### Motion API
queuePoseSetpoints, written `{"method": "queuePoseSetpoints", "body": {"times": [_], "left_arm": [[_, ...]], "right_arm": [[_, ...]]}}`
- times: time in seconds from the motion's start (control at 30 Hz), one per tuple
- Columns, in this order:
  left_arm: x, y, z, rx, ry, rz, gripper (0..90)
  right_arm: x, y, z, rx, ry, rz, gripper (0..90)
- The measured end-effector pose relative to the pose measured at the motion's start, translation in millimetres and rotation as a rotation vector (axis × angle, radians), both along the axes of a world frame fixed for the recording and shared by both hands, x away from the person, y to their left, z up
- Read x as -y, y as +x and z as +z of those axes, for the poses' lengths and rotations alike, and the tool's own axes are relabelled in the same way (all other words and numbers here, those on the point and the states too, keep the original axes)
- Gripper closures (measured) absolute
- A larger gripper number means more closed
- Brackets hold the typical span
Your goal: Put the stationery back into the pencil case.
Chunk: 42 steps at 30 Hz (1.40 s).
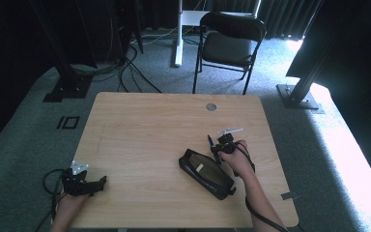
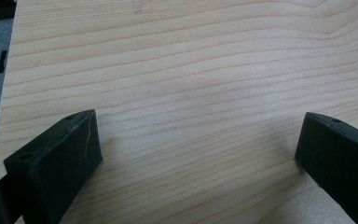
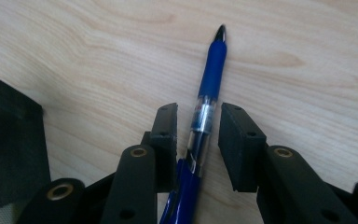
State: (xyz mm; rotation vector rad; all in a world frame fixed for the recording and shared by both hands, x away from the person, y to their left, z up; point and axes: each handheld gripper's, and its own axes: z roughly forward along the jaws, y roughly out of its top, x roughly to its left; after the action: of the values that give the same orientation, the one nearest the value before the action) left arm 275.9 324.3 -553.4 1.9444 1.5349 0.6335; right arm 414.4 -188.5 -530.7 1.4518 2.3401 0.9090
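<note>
Two hand-held grippers work at a pale wooden table [image 1: 140,140]. At the left we see the left gripper [image 1: 96,182] resting near the front edge, its jaws spread wide over bare wood, gripping nothing. Toward the right lies a black pencil case [image 1: 205,173], open. Just beside it, the right gripper [image 3: 197,128] has a blue pen [image 3: 208,88] between its jaws; a gap shows on one side, so we see no firm clamp.

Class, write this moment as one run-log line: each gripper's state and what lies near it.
left gripper: open, over bare table | right gripper: open, jaws astride blue pen, pads apart from it | black pouch: beside right gripper
</note>
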Motion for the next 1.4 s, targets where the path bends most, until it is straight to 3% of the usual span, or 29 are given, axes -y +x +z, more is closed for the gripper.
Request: {"method": "queuePoseSetpoints", "body": {"times": [0.23,0.33,0.47,0.7,0.83,1.07,1.4], "left_arm": [[0.0,0.0,0.0,0.0,0.0,0.0,0.4],[0.0,0.0,0.0,0.0,0.001,0.0,0.4],[0.0,0.0,0.0,0.0,0.0,0.0,0.4],[0.2,0.0,-0.1,0.001,-0.001,0.001,0.4],[0.1,0.0,0.0,0.0,0.0,0.0,0.4],[0.0,0.0,0.0,0.0,0.001,0.0,0.4],[0.0,0.0,0.0,0.0,0.001,0.0,0.4]], "right_arm": [[1.2,2.0,-3.4,-0.001,-0.012,-0.011,68.6],[-1.0,2.4,-3.0,0.017,-0.061,-0.016,77.6],[-1.5,3.3,-2.8,0.019,-0.074,-0.026,78.9],[8.9,0.0,-1.3,0.004,-0.005,-0.073,79.4],[23.0,-8.3,13.1,0.016,0.036,-0.074,79.4],[38.3,-19.6,39.1,0.034,0.035,-0.049,79.4],[39.3,-38.0,66.4,0.063,0.07,0.01,79.4]]}}
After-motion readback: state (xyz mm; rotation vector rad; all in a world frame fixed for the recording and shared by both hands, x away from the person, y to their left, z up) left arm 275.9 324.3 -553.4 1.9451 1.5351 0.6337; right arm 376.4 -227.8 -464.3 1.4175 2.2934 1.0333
